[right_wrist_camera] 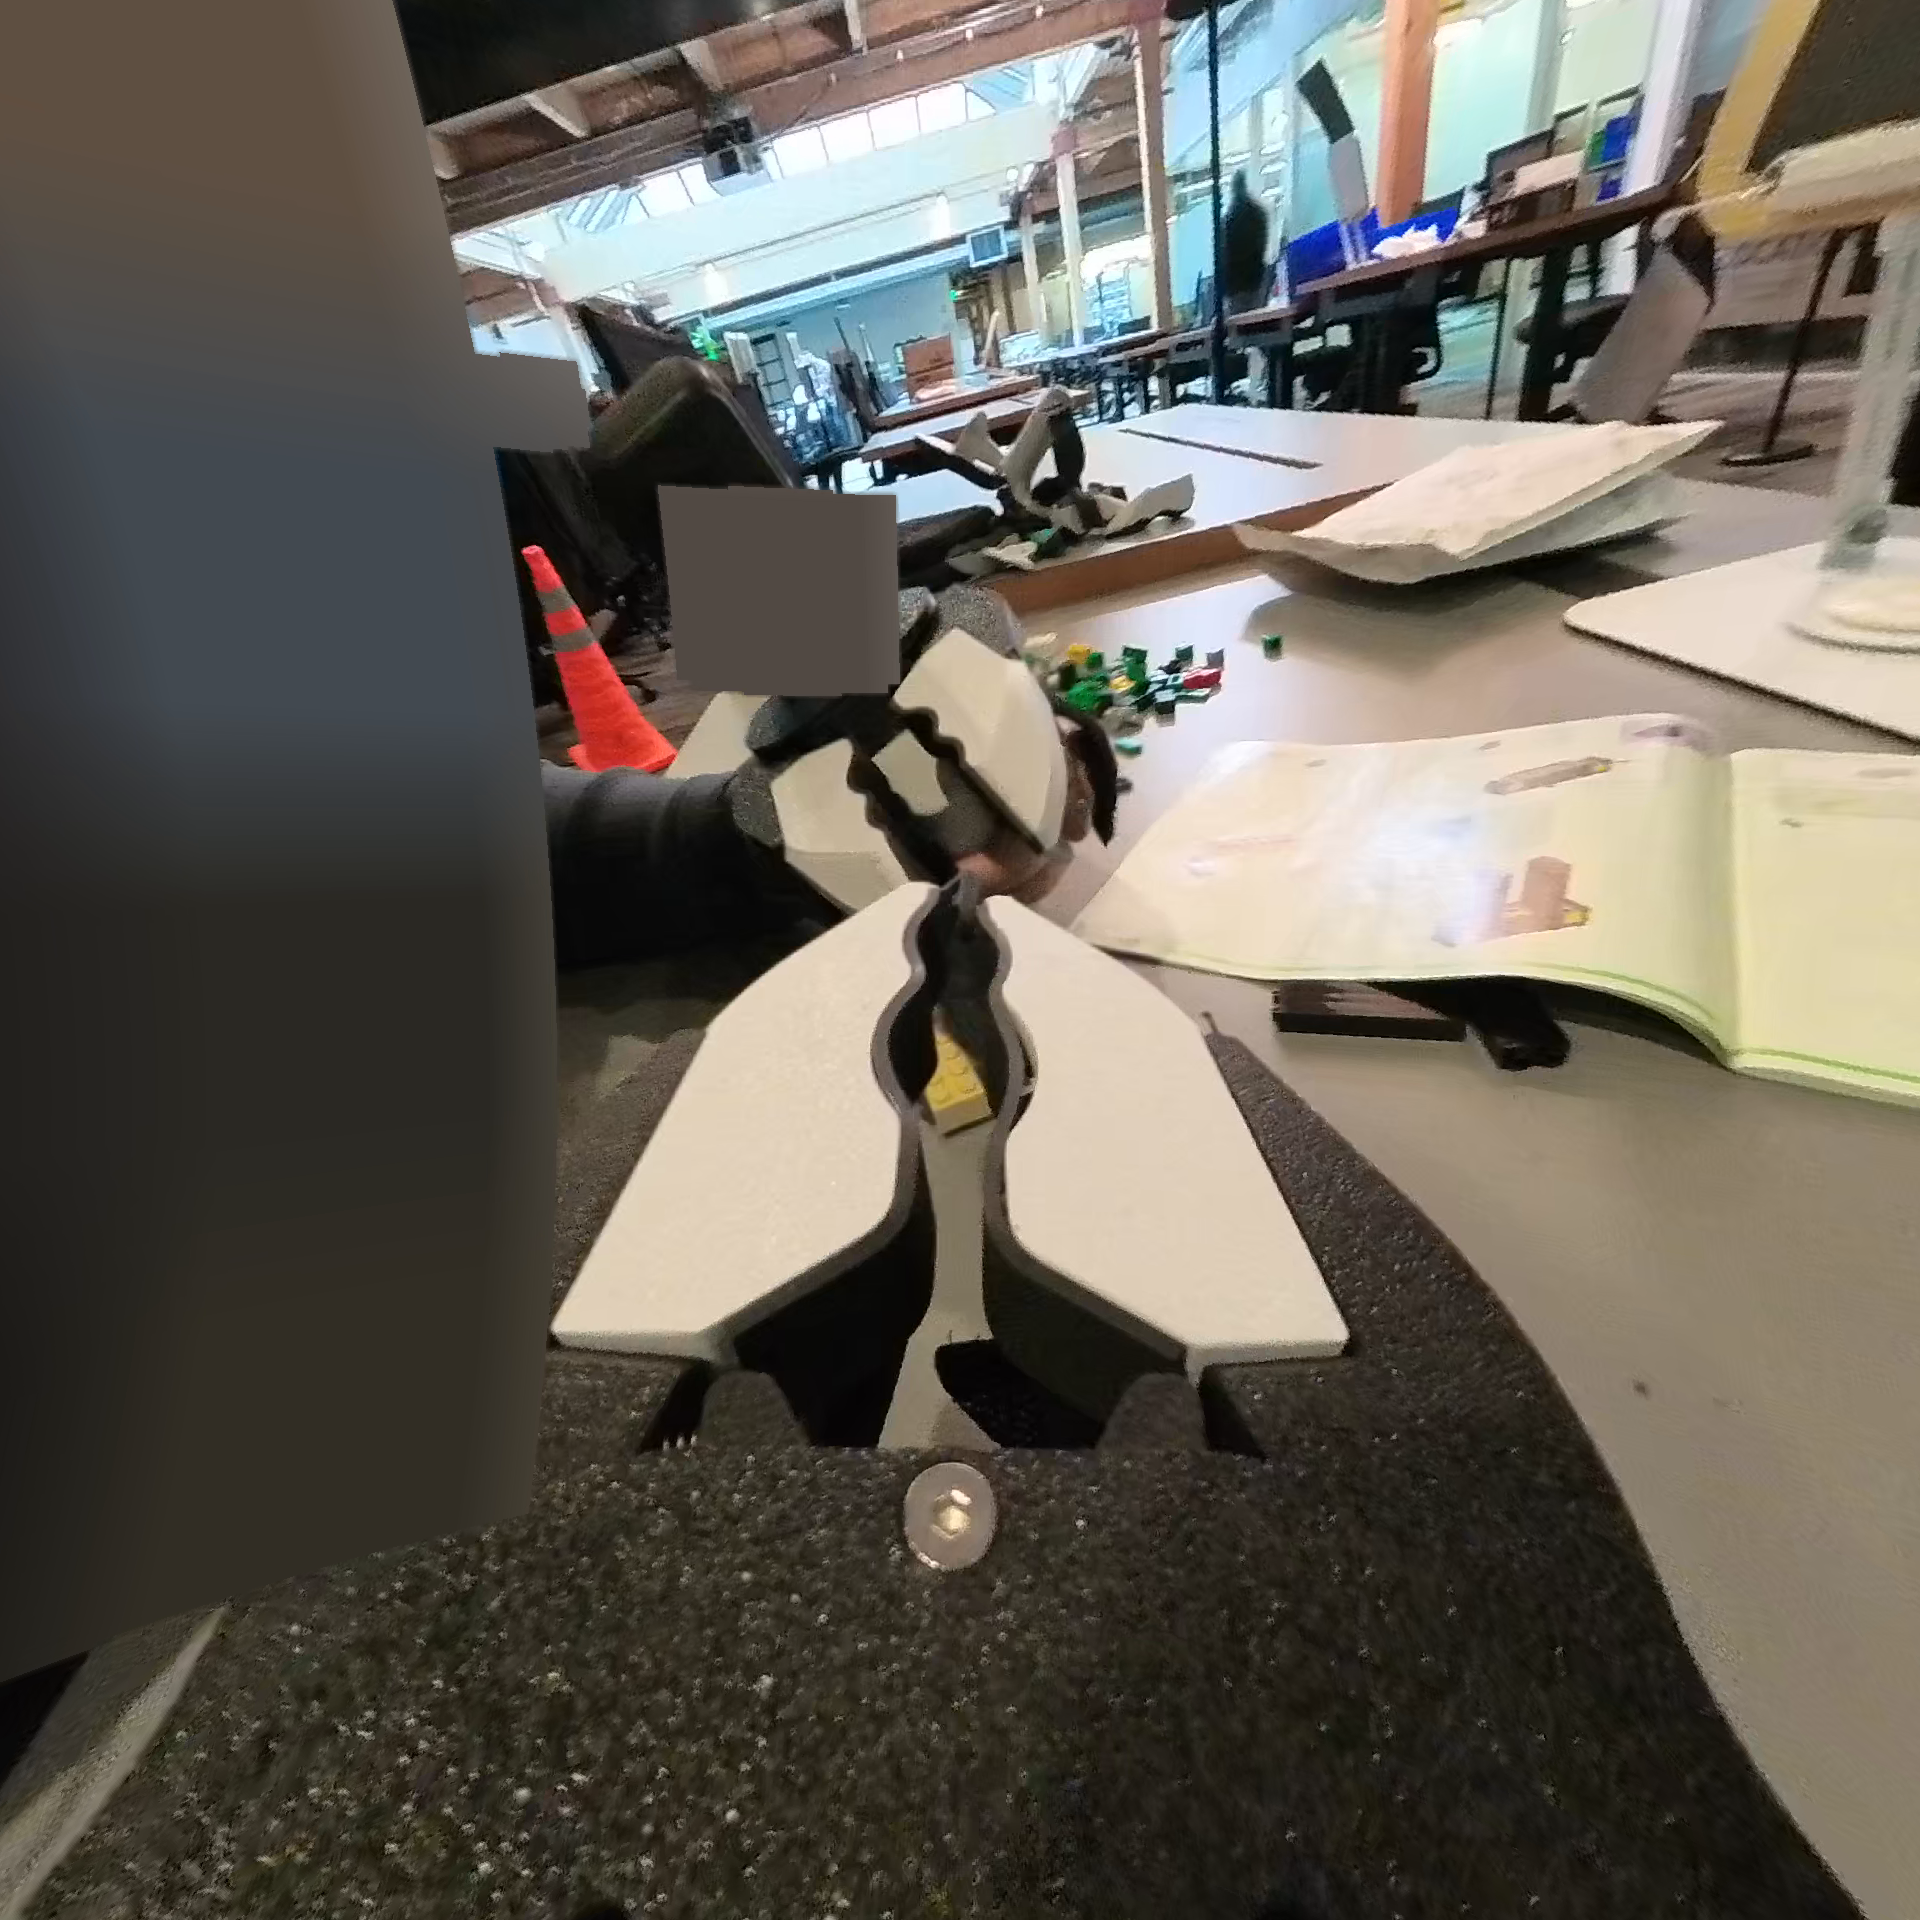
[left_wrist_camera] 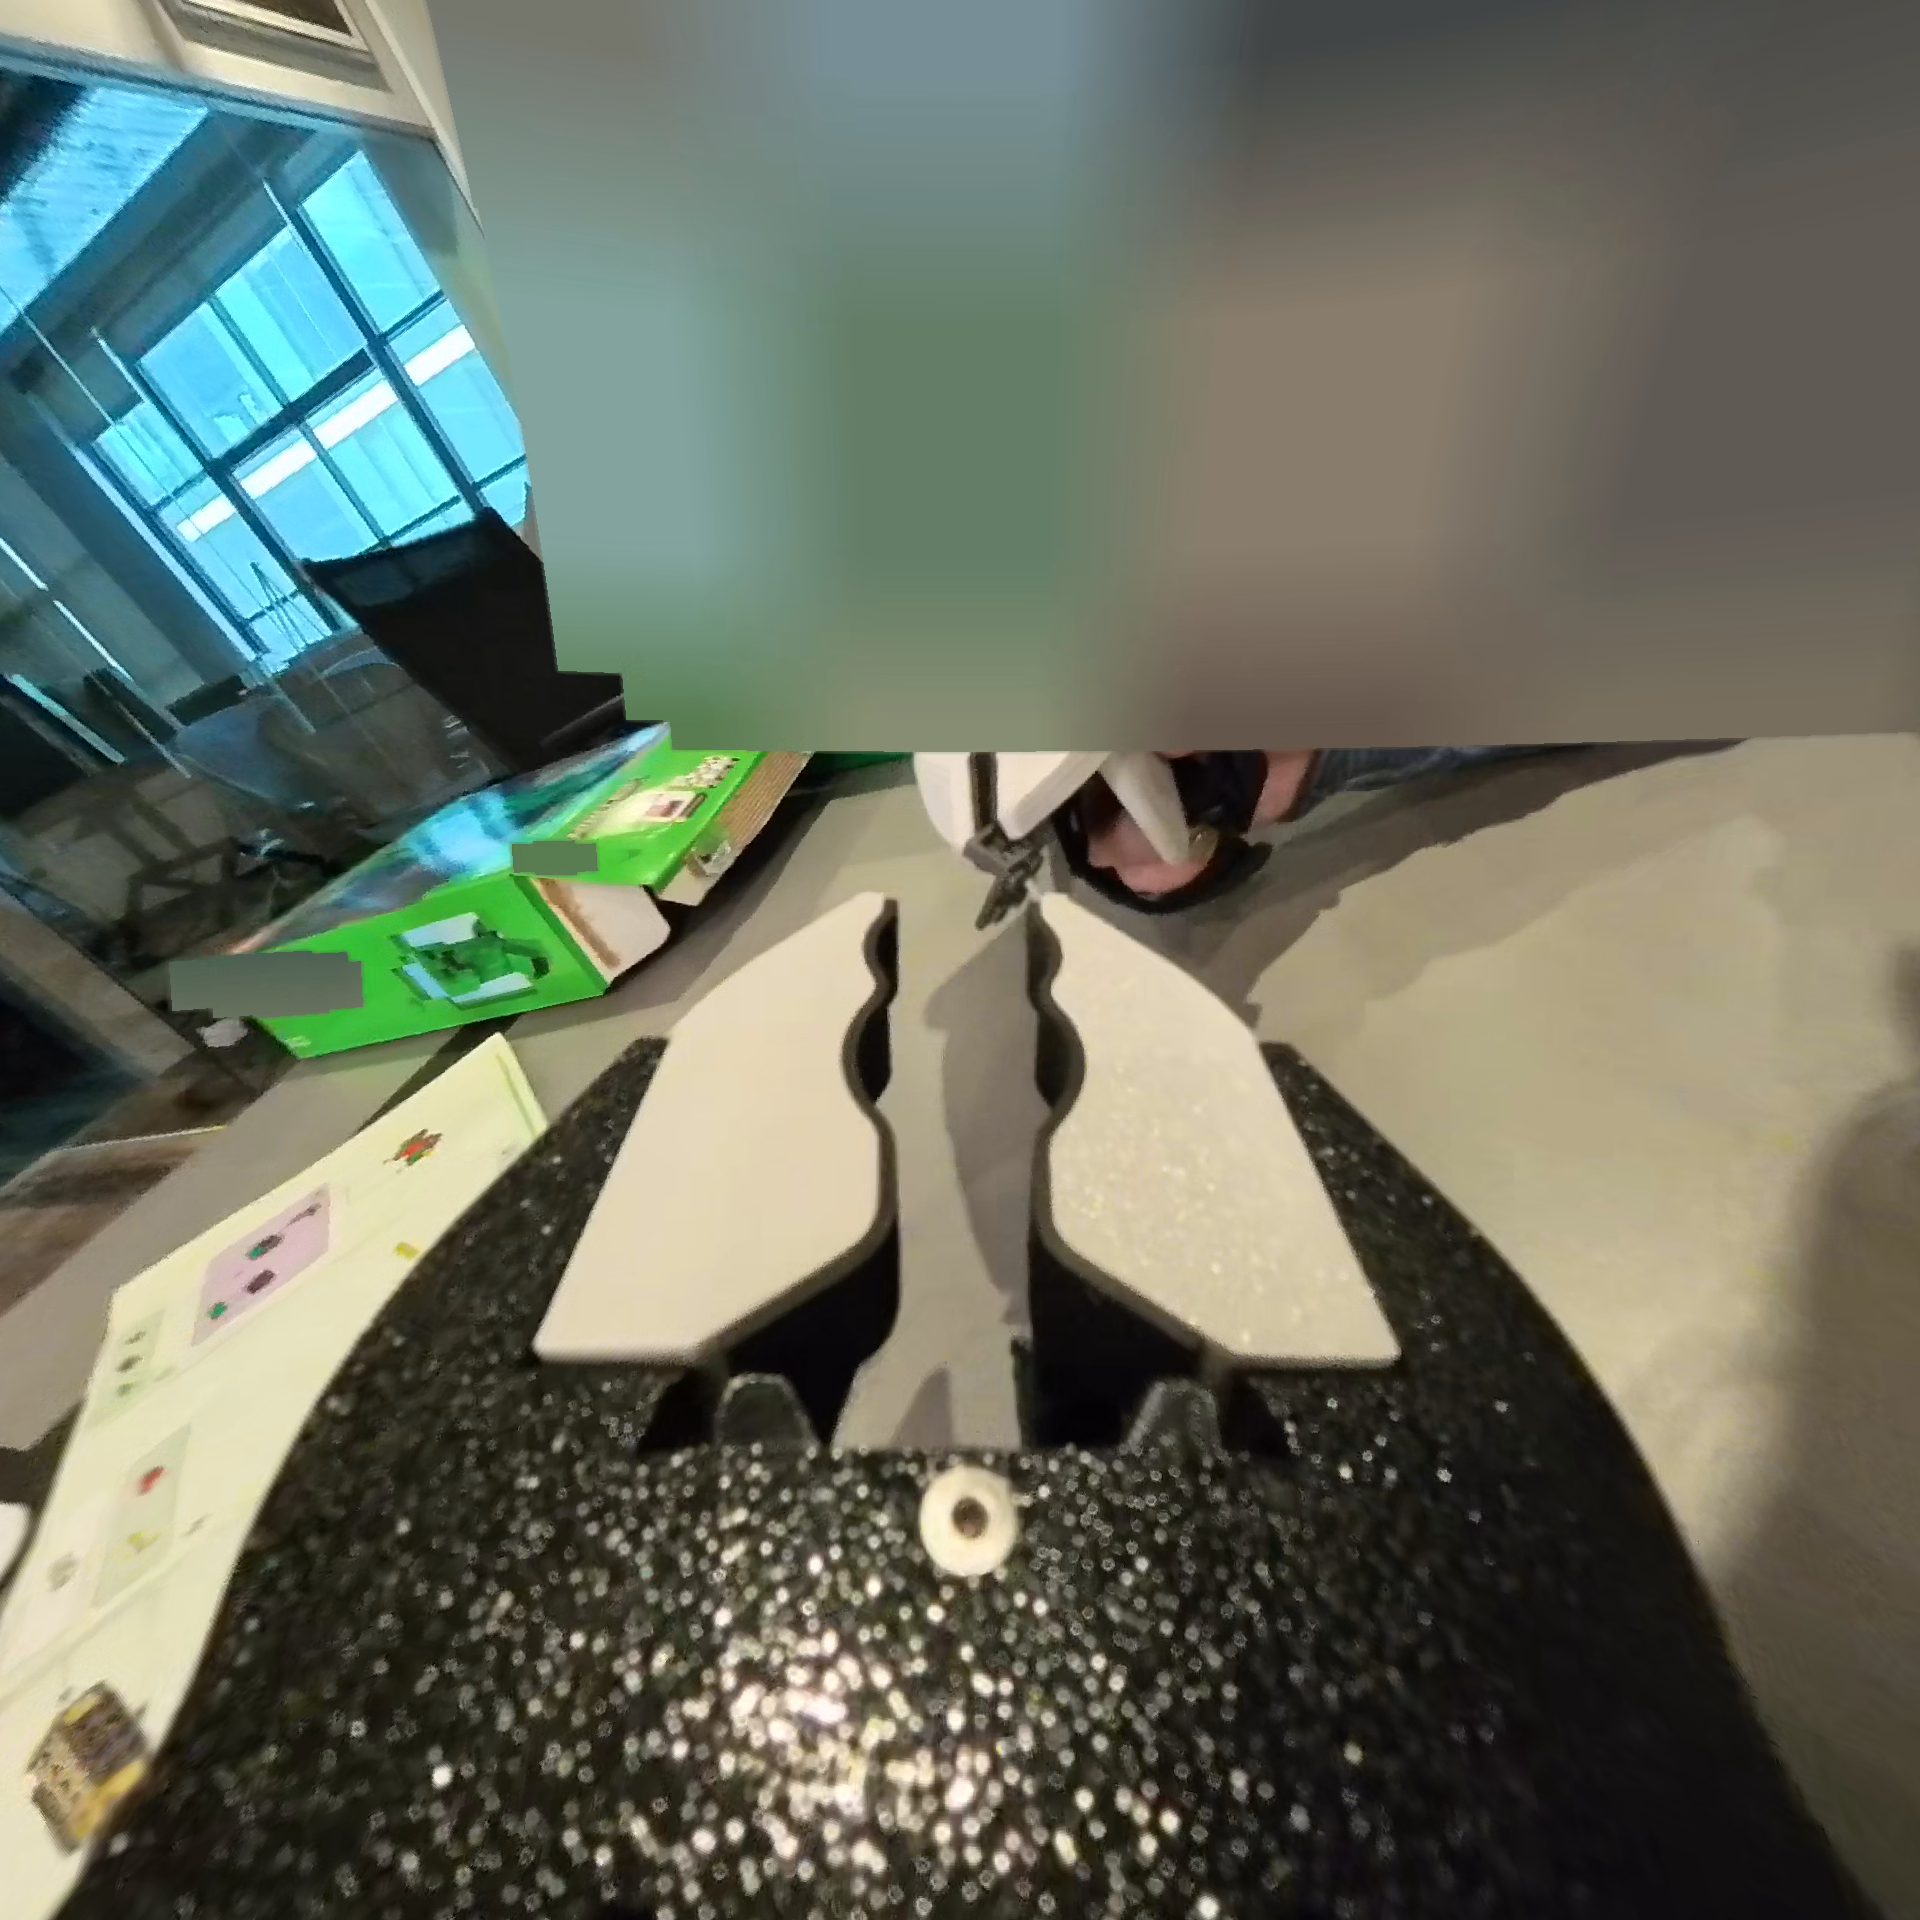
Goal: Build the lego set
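Observation:
My right gripper point(right_wrist_camera: 951, 914) is shut on a small dark lego piece point(right_wrist_camera: 961, 971). A yellow studded brick point(right_wrist_camera: 956, 1086) sits just under it between the fingers; I cannot tell whether the two are joined. My left gripper point(left_wrist_camera: 961, 920) is open and empty, its tips a short way from the dark piece point(left_wrist_camera: 1000, 881), which the right gripper point(left_wrist_camera: 1023, 842) holds out facing it. The left gripper also shows in the right wrist view point(right_wrist_camera: 940, 847), tip to tip with the right one, above the grey table point(right_wrist_camera: 1455, 1299).
An open instruction booklet point(right_wrist_camera: 1507, 862) lies on the right, over a dark brown plate point(right_wrist_camera: 1366, 1013). Several loose bricks point(right_wrist_camera: 1132, 675) lie behind it. A green lego box point(left_wrist_camera: 468, 914) stands at the left, and a small built block point(left_wrist_camera: 88, 1756) lies on the booklet point(left_wrist_camera: 260, 1299). A white board point(right_wrist_camera: 1745, 634) lies at the far right. Left and right tips are no more than a few centimetres apart.

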Demonstrator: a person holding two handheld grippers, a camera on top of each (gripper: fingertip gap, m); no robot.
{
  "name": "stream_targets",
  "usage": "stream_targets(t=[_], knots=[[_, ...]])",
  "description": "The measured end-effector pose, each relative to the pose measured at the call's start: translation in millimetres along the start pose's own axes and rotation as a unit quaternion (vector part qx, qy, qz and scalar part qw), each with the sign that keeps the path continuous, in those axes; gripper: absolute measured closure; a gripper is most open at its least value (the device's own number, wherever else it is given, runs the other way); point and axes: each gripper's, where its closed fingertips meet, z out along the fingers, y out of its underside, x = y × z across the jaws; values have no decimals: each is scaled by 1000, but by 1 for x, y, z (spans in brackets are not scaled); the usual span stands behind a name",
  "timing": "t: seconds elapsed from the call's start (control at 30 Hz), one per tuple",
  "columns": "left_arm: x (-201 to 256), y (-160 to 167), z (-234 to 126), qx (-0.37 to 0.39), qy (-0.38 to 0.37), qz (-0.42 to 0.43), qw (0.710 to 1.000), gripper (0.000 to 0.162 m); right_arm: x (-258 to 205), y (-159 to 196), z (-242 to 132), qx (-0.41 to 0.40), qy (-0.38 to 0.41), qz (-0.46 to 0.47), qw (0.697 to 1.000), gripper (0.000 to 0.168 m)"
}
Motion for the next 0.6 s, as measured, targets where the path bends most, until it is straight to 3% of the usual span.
stream_targets(t=[0.1,0.23,0.3,0.43,0.6], knots=[[-3,-4,-2,12,2,-30,999,136,7,-3,-4,-1,39,-39,998,165],[-8,3,0,-17,-17,-54,998,142,13,-1,-7,-46,119,-182,975,165],[-5,5,3,-27,0,-93,995,145,14,1,-7,-80,159,-279,944,165],[-4,7,6,-28,27,-183,982,146,12,8,-2,-145,208,-457,853,165],[-2,1,3,2,88,-322,943,162,6,5,2,-165,242,-577,762,165]])
